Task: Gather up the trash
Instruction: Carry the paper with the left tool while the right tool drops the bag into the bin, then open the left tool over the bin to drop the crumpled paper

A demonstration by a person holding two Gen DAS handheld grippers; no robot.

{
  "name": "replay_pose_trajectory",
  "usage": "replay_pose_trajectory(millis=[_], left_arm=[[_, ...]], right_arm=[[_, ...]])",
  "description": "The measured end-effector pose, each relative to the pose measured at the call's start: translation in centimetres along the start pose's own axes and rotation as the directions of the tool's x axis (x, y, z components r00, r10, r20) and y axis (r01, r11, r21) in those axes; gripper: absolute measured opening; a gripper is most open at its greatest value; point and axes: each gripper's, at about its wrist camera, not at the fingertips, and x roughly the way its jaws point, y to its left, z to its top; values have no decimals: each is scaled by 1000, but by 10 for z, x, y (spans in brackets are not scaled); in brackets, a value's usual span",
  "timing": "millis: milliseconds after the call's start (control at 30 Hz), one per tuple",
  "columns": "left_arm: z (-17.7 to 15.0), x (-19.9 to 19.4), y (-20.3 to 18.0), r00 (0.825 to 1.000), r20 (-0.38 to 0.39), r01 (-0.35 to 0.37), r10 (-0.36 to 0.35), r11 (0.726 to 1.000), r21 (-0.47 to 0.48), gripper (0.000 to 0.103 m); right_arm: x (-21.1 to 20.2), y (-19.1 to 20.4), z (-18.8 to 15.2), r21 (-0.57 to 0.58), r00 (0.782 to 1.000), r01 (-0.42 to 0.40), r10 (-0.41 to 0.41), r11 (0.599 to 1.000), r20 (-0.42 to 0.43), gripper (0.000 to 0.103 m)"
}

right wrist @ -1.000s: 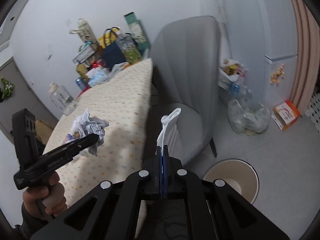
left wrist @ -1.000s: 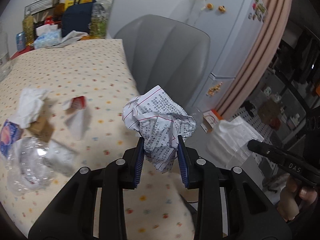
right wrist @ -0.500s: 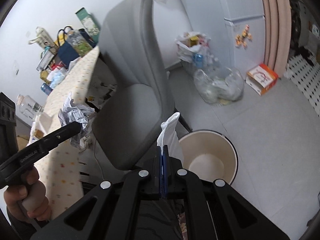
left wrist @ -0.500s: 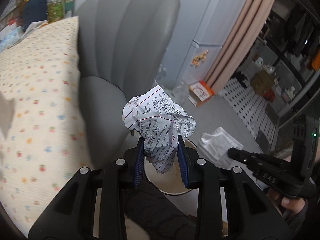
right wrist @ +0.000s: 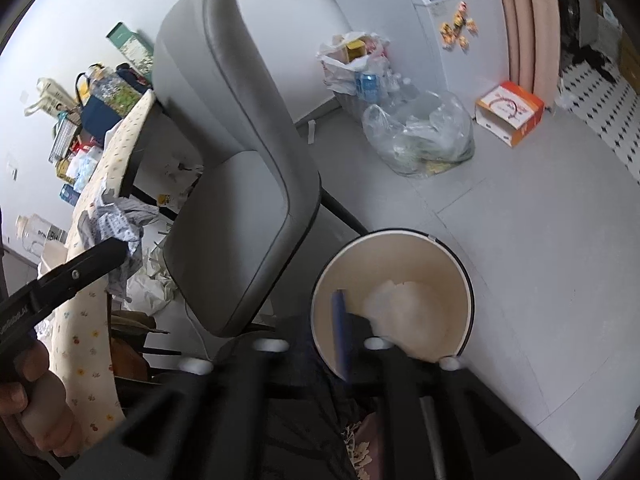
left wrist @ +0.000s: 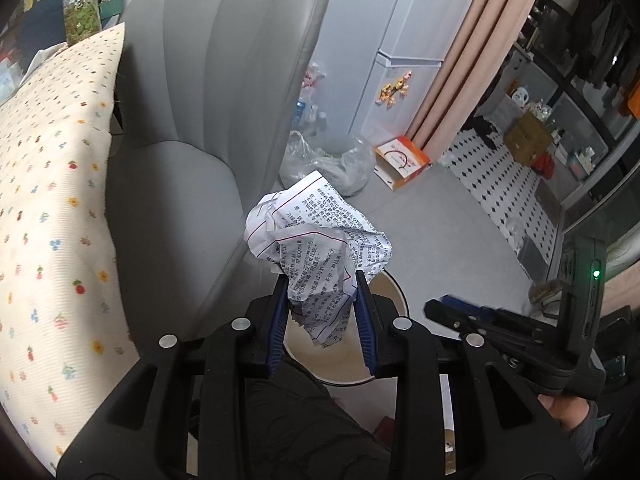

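My left gripper (left wrist: 321,280) is shut on a crumpled ball of printed paper (left wrist: 320,248), held above the cream waste bin (left wrist: 396,300) on the floor beside the chair. In the right wrist view that paper (right wrist: 116,224) shows at the left, over the table's edge. My right gripper (right wrist: 320,320) hangs over the bin (right wrist: 400,236) with its jaws opening and nothing between the pads. A white tissue (right wrist: 404,312), blurred, sits in the bin's mouth just right of the fingers. From the left wrist view, the right gripper (left wrist: 448,308) shows at the lower right in a hand.
A grey padded chair (left wrist: 192,128) stands between the bin and the table with the dotted cloth (left wrist: 48,208). On the floor behind are a clear plastic bag (right wrist: 424,140), a white bag of bottles (right wrist: 360,68), an orange-and-white box (right wrist: 510,112) and a fridge (left wrist: 404,80).
Both grippers swung from the table past the chair and down over the bin. The right jaws parted and the tissue left them. The left still holds the paper.
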Motion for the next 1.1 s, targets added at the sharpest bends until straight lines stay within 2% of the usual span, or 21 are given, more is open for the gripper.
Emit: replay_pose_trajectory(millis=[33,133,200,267,333,500,533,567,633,667,767,933,1100], left_arm=[[0,2,-1,1000,-5,-1,1,1000,4,31],[1,9,0,1000,-20,5,-5,1000,14,31],[2,13,-4,999,-32,12,-11,1000,20,31],[3,18,-9,999,-47,24,-22,999,33,31],[3,24,-17,998,-60,36,-33,998,48,31],[1,38,-41,993,-99,69,-61,994,79,35],[1,41,-46,991,-114,77,-66,993,92,42],[1,44,-50,990,-124,77,-64,992,103,58],[1,42,-53,993,-111,60,-47,992,111,71],[2,39,-53,994,-102,57,-46,993,107,75],[5,32,-48,996,-84,48,-41,995,82,79],[12,4,-29,999,-1,36,-36,999,30,84],[15,-27,-13,998,55,28,-27,999,-16,87]], right_arm=[[-5,-1,0,-5,1000,9,-9,1000,25,61],[-13,-8,2,2,999,12,-12,1000,31,61],[-26,-13,4,14,997,51,-51,999,51,62],[-42,-18,5,19,993,89,-90,996,74,69],[-63,-24,5,26,986,116,-118,993,122,81],[-91,-43,5,58,975,142,-149,988,163,81],[-94,-47,5,62,974,145,-154,987,168,81],[-98,-50,6,69,972,147,-158,987,174,81],[-101,-56,7,83,970,146,-159,986,181,81],[-103,-59,7,91,969,147,-162,985,186,81],[-106,-60,8,101,968,142,-160,985,195,81],[-105,-49,7,85,969,130,-145,988,200,81],[-112,-26,9,44,965,123,-130,991,228,87]])
